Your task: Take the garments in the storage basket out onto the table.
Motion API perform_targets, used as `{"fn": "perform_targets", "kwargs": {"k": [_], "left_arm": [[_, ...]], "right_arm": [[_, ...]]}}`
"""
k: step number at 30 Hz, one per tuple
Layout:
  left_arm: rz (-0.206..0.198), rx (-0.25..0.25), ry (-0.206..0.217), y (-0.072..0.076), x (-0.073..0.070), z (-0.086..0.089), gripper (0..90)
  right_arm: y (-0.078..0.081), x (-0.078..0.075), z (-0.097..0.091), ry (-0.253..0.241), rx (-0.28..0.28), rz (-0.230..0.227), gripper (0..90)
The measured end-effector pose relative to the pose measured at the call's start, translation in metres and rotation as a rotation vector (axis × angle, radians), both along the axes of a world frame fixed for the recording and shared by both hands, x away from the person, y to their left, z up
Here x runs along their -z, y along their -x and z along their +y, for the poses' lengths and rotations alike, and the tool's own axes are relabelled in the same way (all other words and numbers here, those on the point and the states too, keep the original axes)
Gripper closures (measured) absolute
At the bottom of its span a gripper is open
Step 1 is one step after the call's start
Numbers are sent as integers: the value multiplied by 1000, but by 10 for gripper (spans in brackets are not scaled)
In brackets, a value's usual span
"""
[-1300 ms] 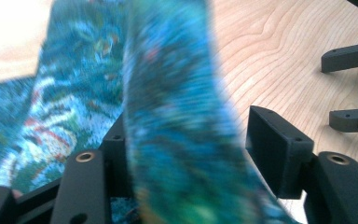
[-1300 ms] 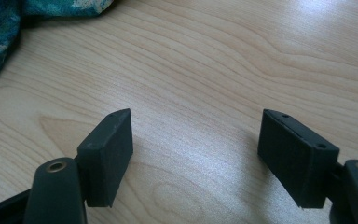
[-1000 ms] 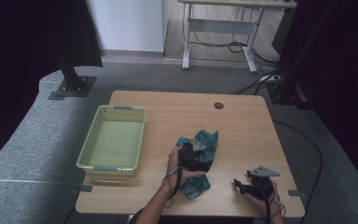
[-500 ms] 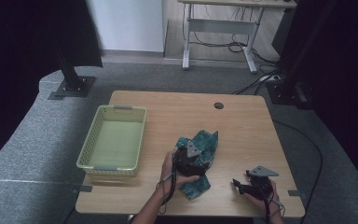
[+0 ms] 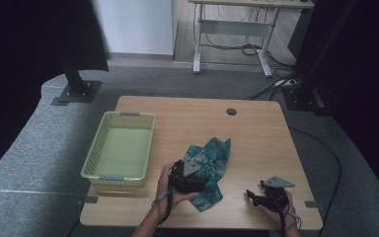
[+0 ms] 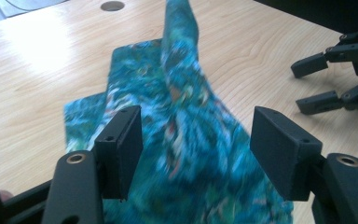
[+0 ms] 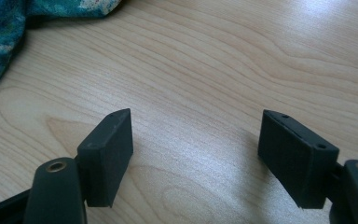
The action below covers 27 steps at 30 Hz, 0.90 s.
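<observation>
A teal patterned cloth (image 5: 213,159) lies crumpled on the wooden table (image 5: 256,138), right of the middle. My left gripper (image 5: 192,173) hovers over the cloth's near part. In the left gripper view it (image 6: 196,149) stands open, and a raised fold of the cloth (image 6: 182,79) runs away between the jaws without the pads touching it. My right gripper (image 5: 251,195) rests low near the table's front right edge and points left. It (image 7: 196,149) is open over bare wood, with a corner of the cloth (image 7: 4,32) at the upper left.
A pale green mesh basket (image 5: 92,165) stands at the table's left side, with nothing in it. A round cable hole (image 5: 231,111) sits near the far edge. The right gripper (image 6: 310,84) appears at the right of the left gripper view, close to the cloth.
My left gripper has drawn back toward the near edge and slightly left over the cloth. The right gripper has stayed where it was.
</observation>
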<state>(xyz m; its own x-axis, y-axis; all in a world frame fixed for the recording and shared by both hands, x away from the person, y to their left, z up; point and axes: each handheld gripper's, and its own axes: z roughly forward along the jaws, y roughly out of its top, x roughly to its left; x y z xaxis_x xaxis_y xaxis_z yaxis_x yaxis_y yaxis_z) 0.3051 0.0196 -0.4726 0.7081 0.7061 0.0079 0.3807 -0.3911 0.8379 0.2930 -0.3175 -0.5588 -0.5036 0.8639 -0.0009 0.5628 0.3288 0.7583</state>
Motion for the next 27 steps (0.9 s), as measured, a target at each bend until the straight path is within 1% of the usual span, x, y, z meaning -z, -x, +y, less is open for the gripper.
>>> {"fn": "perform_targets", "kwargs": {"k": [4, 8, 12, 15, 20, 27], "left_arm": [[2, -12, -1, 8, 3, 14, 341], [17, -13, -18, 14, 12, 30, 333], [30, -21, -16, 20, 20, 45, 334], [37, -24, -18, 25, 25, 52, 333], [60, -18, -28, 32, 35, 57, 324], [90, -11, -28, 36, 47, 56, 325]], "right_arm": [[1, 0, 0, -1, -2, 3, 254], [1, 0, 0, -2, -3, 4, 253], [1, 0, 0, -4, -3, 5, 253], [1, 0, 0, -4, -2, 4, 252], [1, 0, 0, -4, 0, 5, 251], [1, 0, 0, -4, 1, 5, 251]]}}
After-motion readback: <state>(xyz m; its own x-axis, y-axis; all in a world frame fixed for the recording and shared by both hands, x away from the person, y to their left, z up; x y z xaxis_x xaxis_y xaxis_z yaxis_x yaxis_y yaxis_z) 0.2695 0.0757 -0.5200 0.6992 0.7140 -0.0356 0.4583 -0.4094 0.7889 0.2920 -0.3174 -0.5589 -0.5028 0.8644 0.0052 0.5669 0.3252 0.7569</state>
